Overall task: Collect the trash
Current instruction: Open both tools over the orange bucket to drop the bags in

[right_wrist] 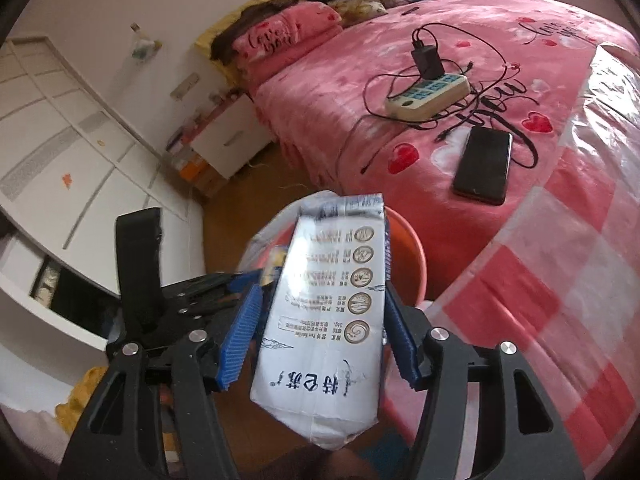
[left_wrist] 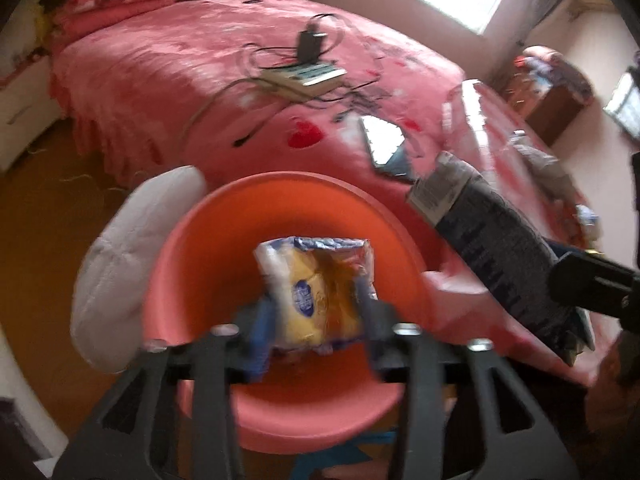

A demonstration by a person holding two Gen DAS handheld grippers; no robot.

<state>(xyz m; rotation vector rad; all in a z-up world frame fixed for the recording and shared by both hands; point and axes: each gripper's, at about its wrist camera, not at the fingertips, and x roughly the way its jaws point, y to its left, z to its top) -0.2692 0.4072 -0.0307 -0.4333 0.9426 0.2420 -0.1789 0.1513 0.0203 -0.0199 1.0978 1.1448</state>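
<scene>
Two wrappers are held over a red bin beside a pink bed.

A yellow wrapper [left_wrist: 316,296] is seen between the blue pads of the left gripper [left_wrist: 316,336], above the mouth of the bin [left_wrist: 224,248]; the picture is blurred, so it cannot be told whether the pads press on it or have let go. A white printed packet [right_wrist: 324,320] is seen in the right gripper [right_wrist: 320,340]: the right pad lies against its edge, while a gap is seen at the left pad, so a firm grasp cannot be confirmed. The packet is held above the bin's rim [right_wrist: 416,256], just beside the bed [right_wrist: 328,92]. On the bedspread a power strip [right_wrist: 428,94] with a black charger [right_wrist: 427,58] and a phone [right_wrist: 484,164] are seen, well apart from the bin. A white bag [left_wrist: 132,256] is seen touching the bin's left side.
</scene>
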